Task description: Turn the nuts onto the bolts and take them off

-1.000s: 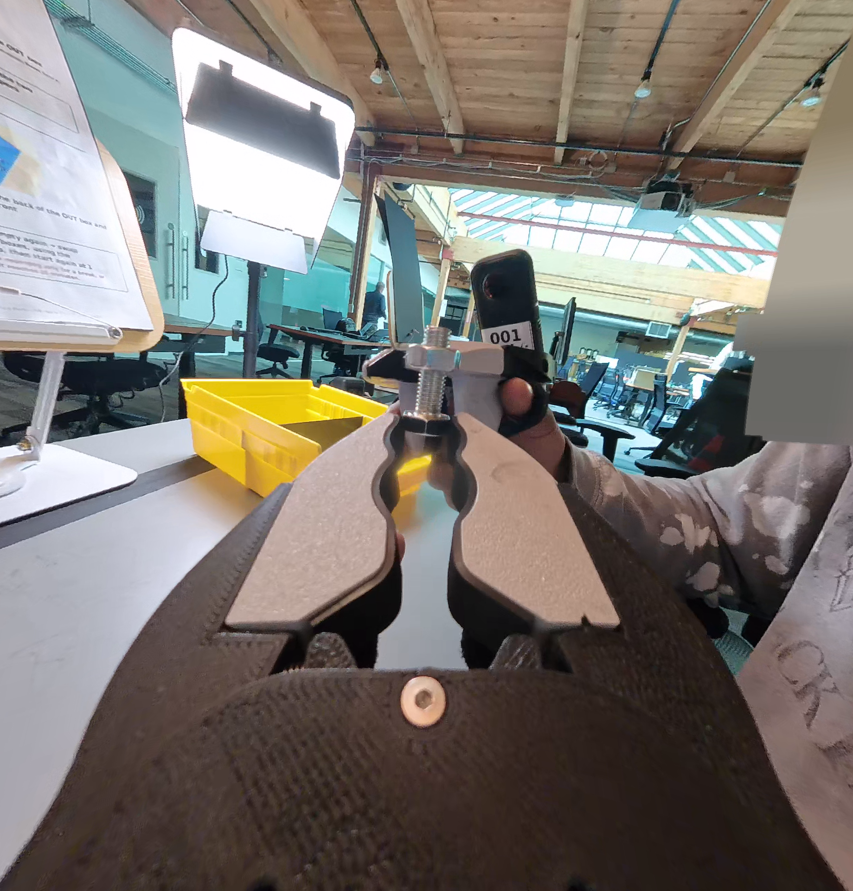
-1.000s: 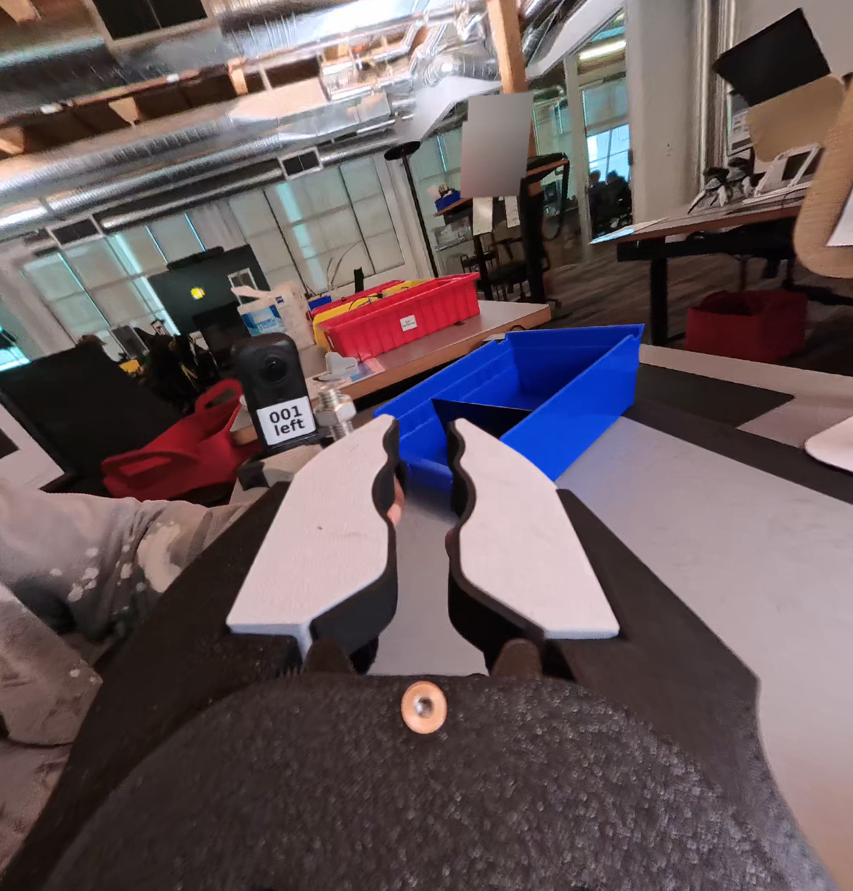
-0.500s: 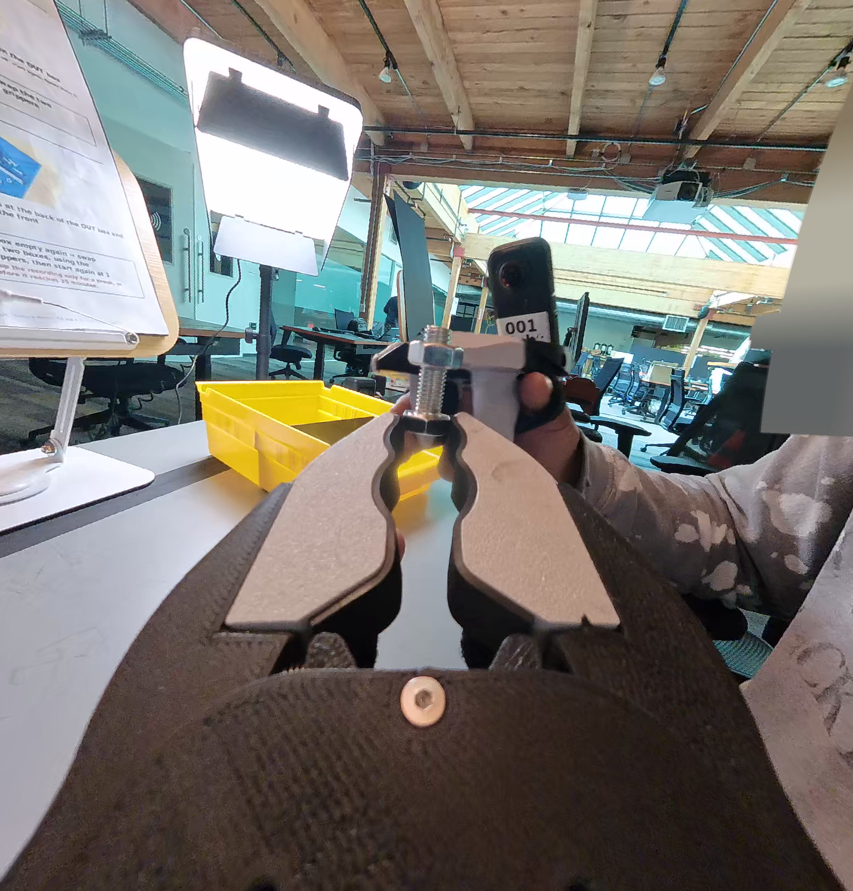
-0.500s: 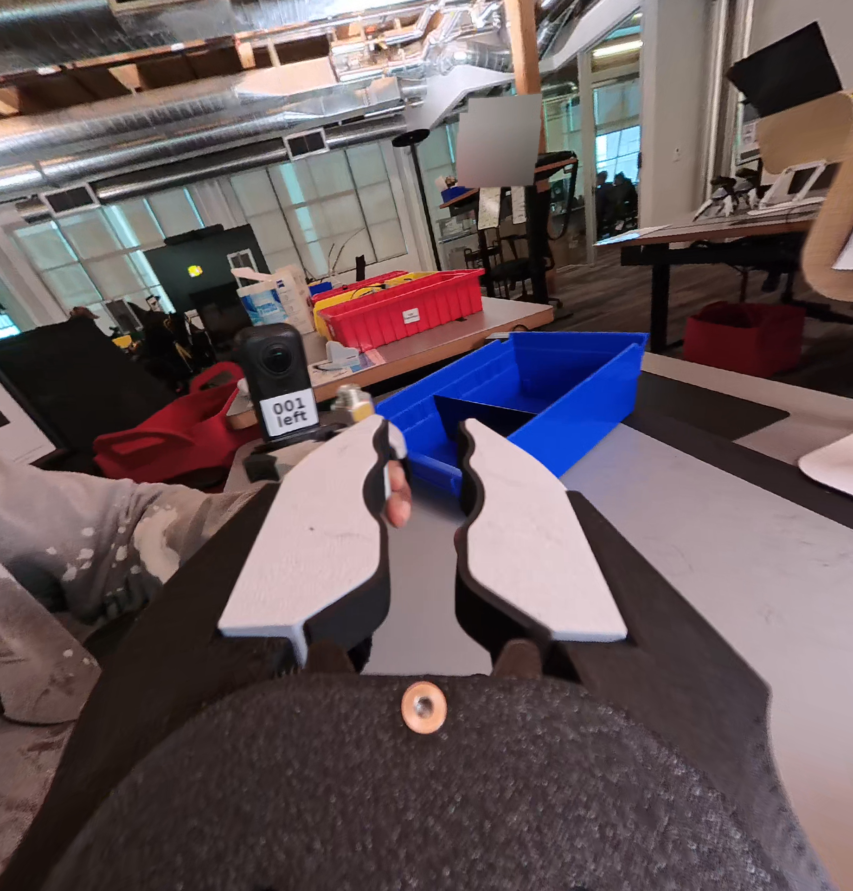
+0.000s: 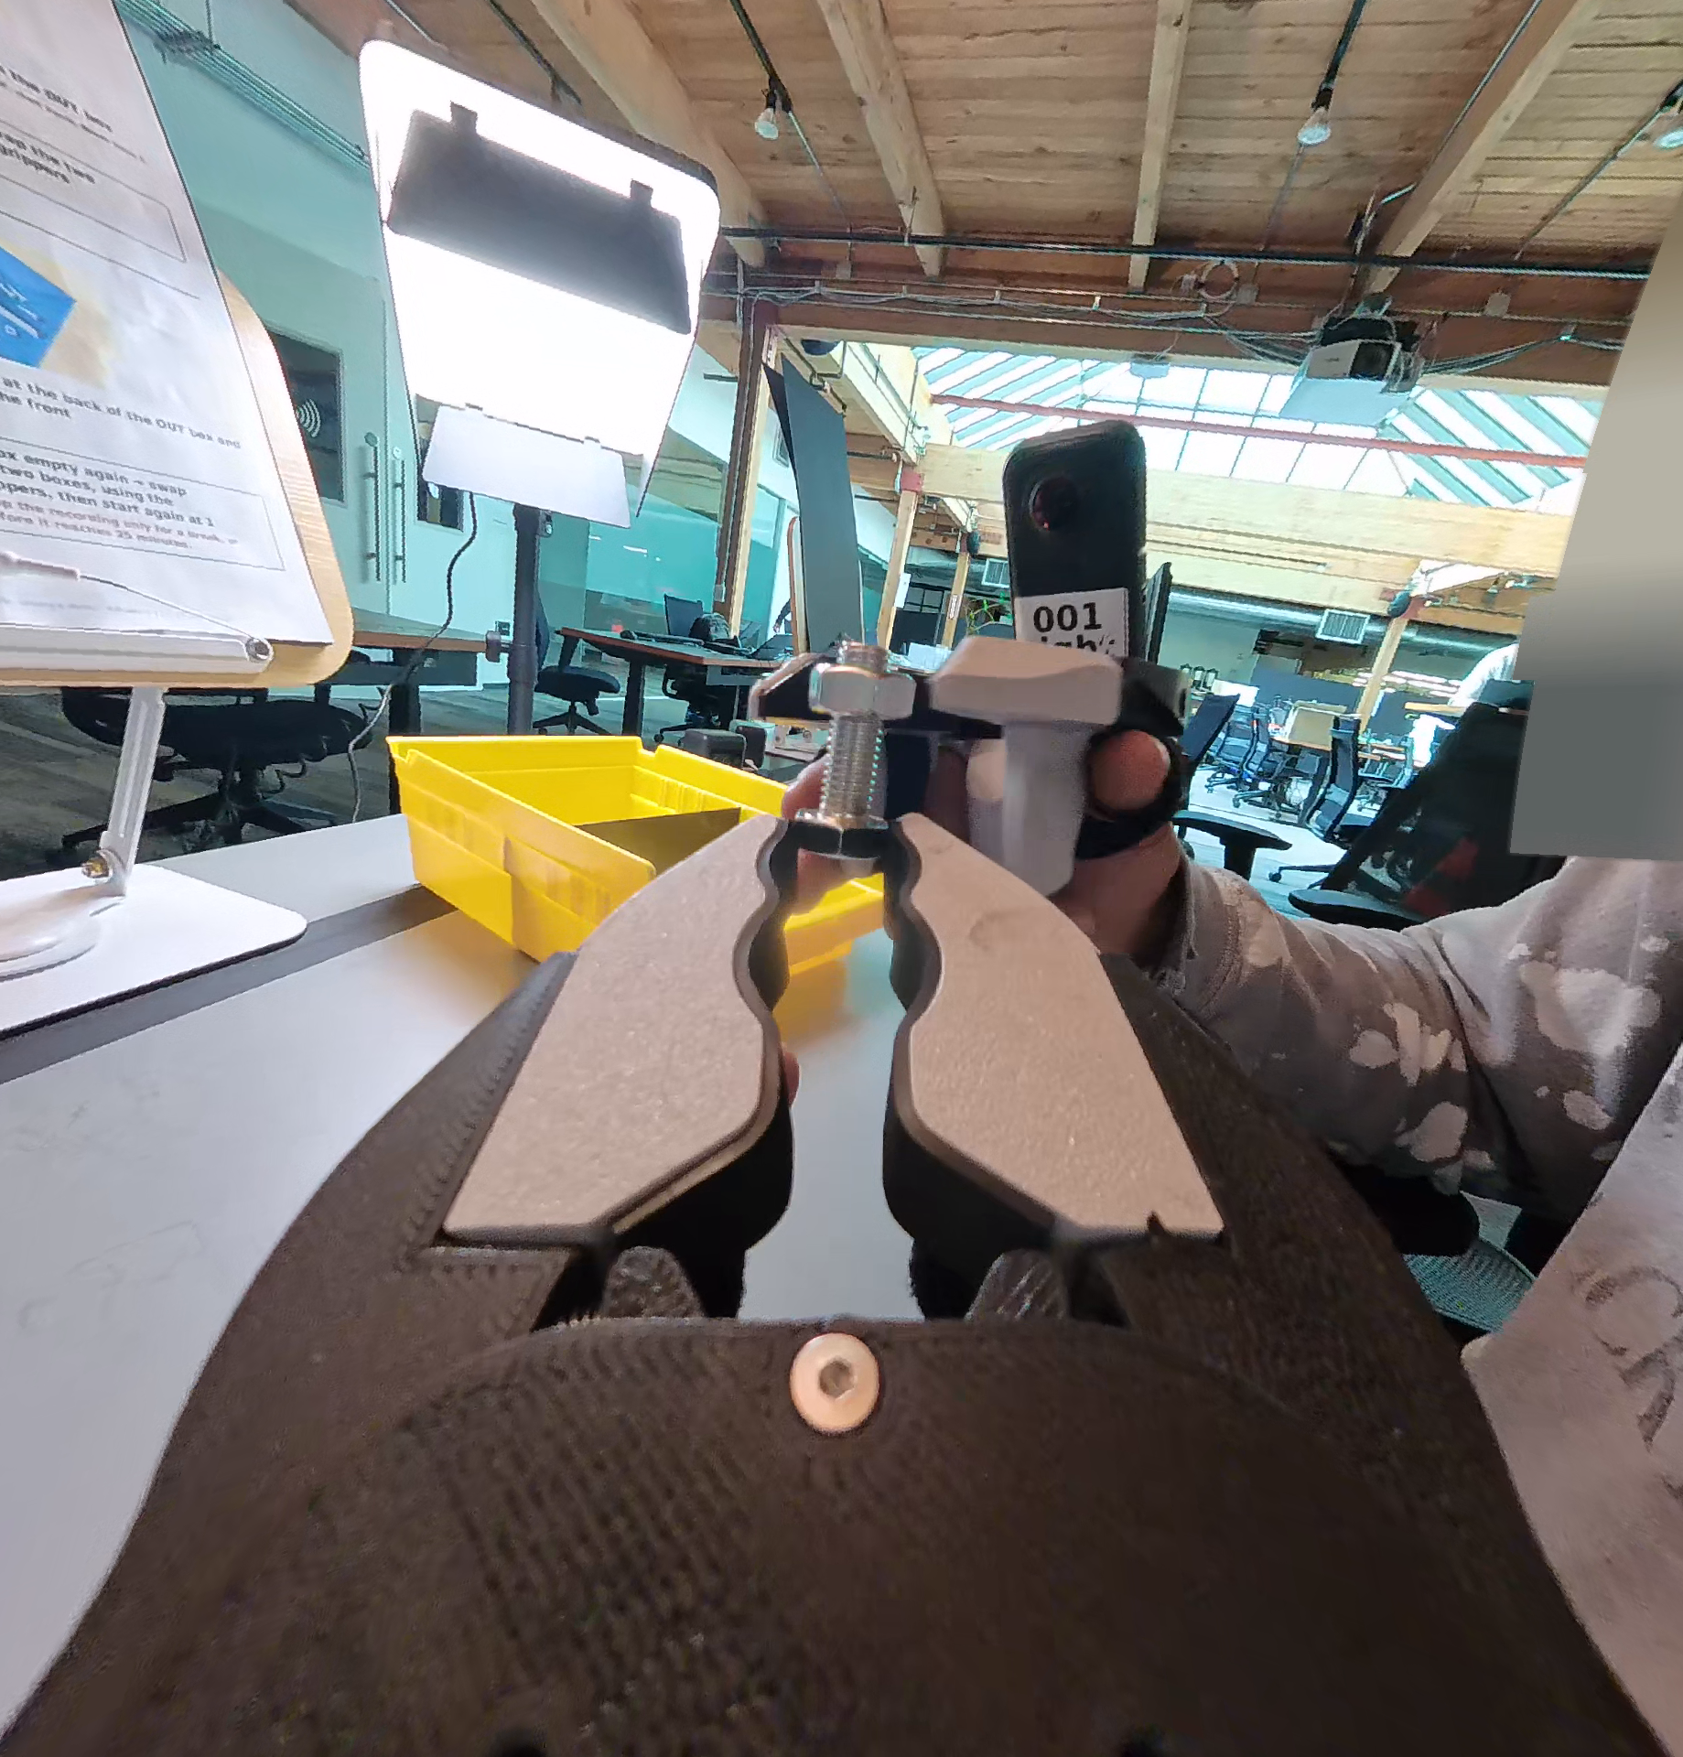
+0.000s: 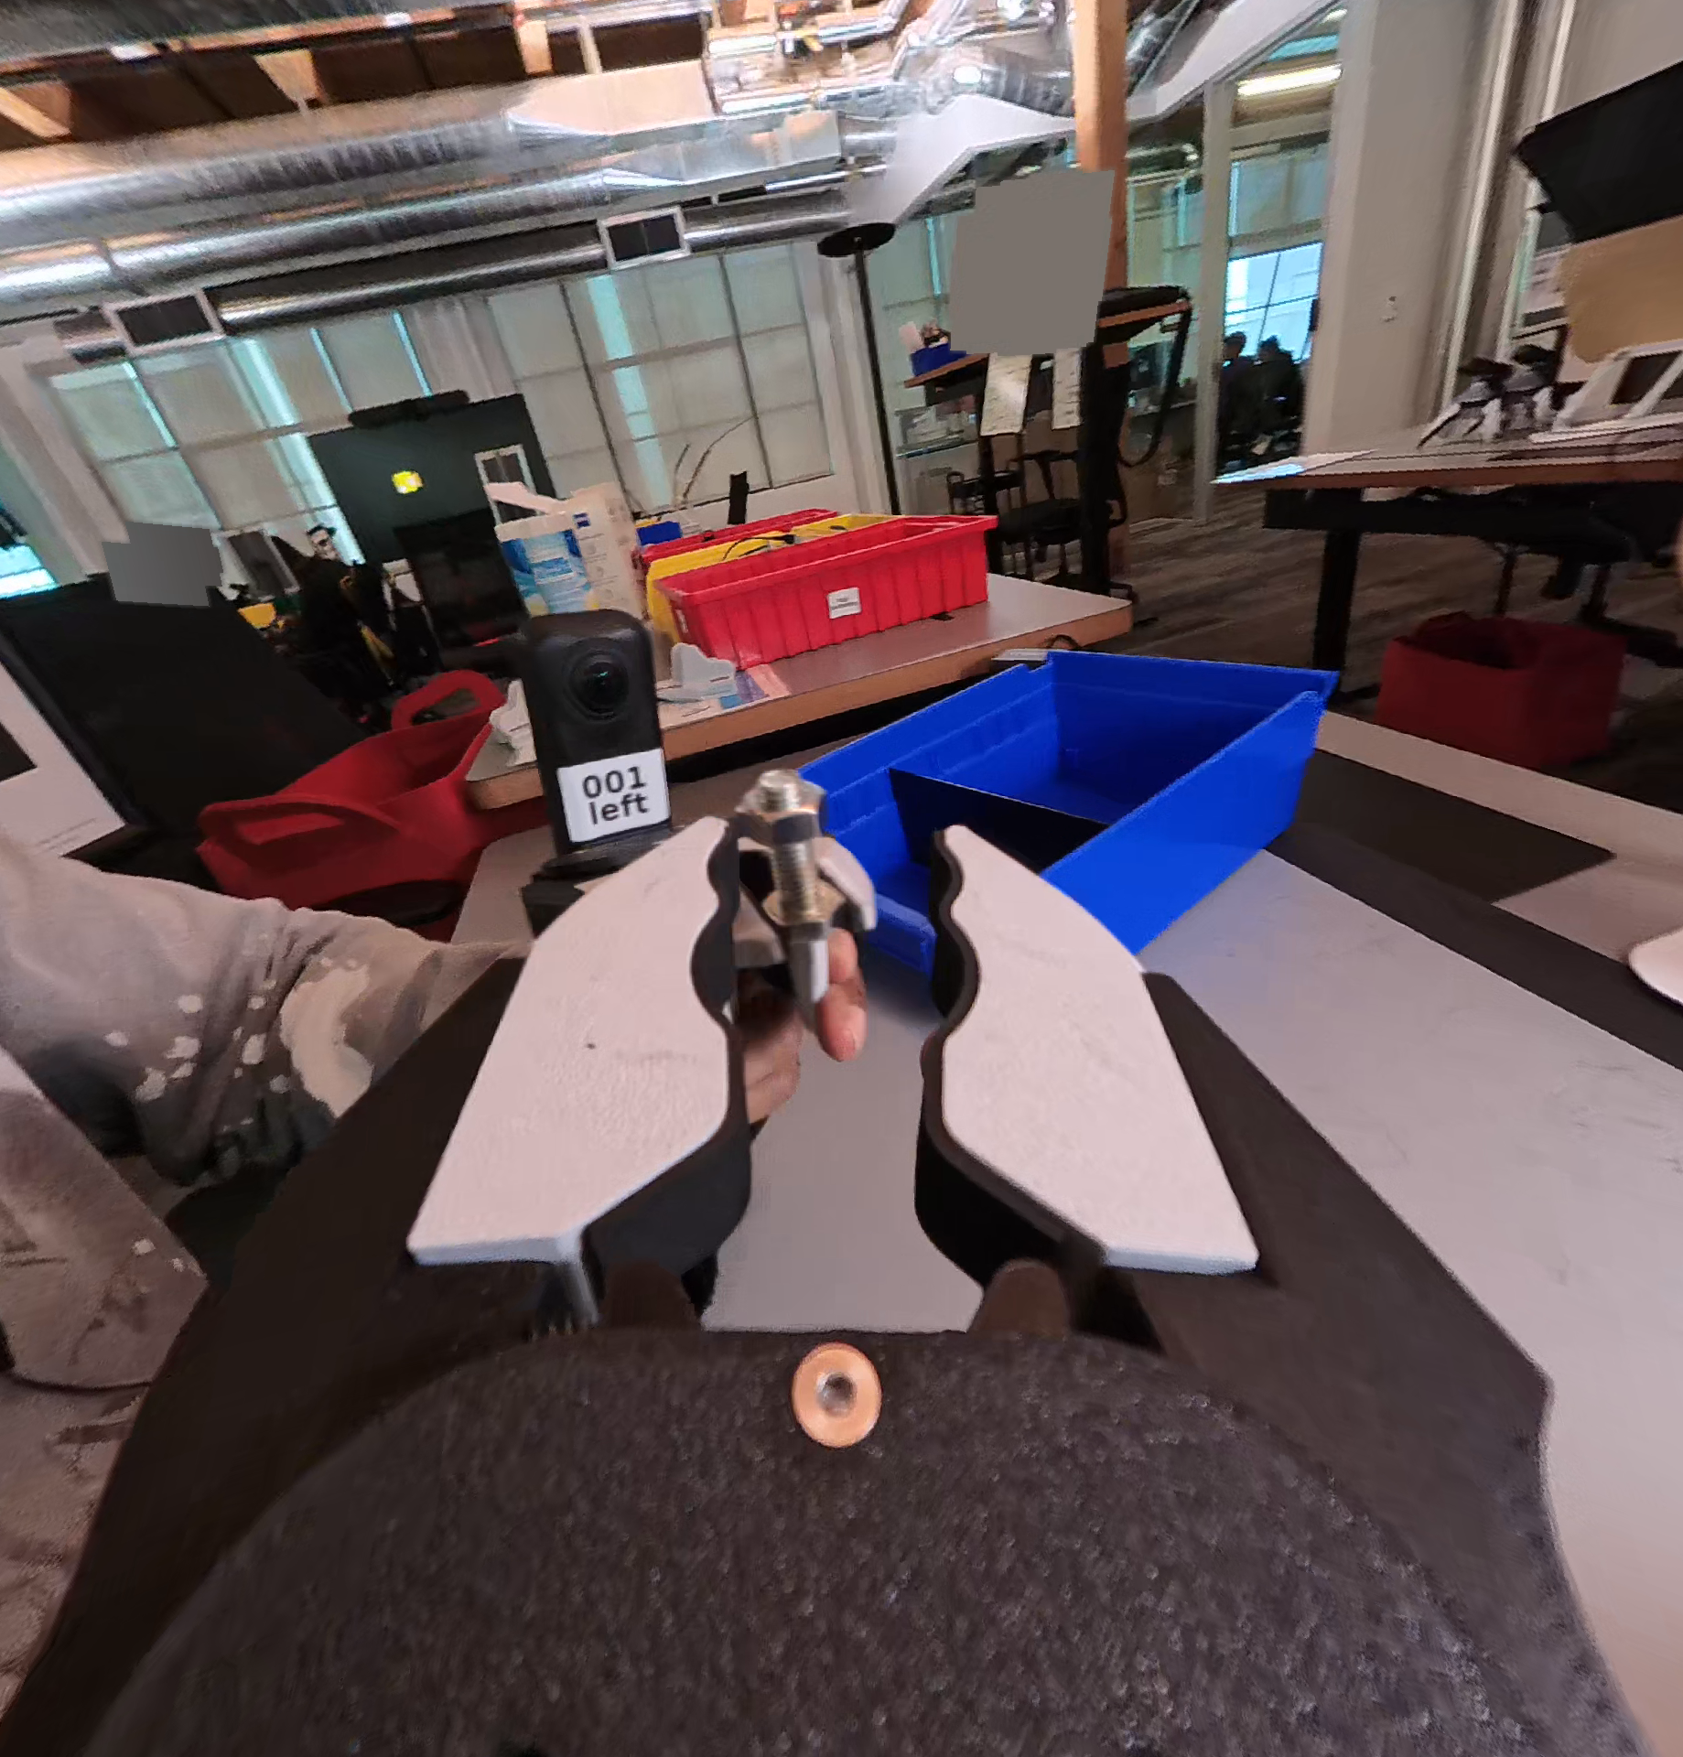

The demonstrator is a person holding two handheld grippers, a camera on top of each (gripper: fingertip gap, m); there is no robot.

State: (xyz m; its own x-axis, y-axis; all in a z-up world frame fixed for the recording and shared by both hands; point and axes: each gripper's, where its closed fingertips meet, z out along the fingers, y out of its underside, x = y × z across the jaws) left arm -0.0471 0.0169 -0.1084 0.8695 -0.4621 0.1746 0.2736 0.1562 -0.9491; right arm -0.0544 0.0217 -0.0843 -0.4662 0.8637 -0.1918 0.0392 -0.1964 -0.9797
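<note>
Spread wider than a second ago on the right gripper [image 6: 832, 837], fingers released and gripping nothing. Brought into that gap since then: the bolt [image 6: 797, 879], hidden behind the left-hand finger before, now just beside that finger's tip and clear of the other finger.

Clenched on the bolt's hex head at the very tips of the left gripper [image 5: 839, 846], fingers otherwise parted along their wavy inner edges. Stands upright in the left wrist view, threaded shank rising from the tips; leans slightly in the right wrist view. Threaded near the top of the shank, with a little thread showing above: the nut [image 5: 861, 689]. Flanked there by the right gripper's fingers, one dark edge to its left and a grey pad to its right; cannot tell contact from that view.

Held above the grey bench [image 5: 200, 1141], off its surface. Behind the bolt on the bench, a yellow bin [image 5: 533, 789]; past the right gripper's fingers, a blue bin [image 6: 1199, 761].
</note>
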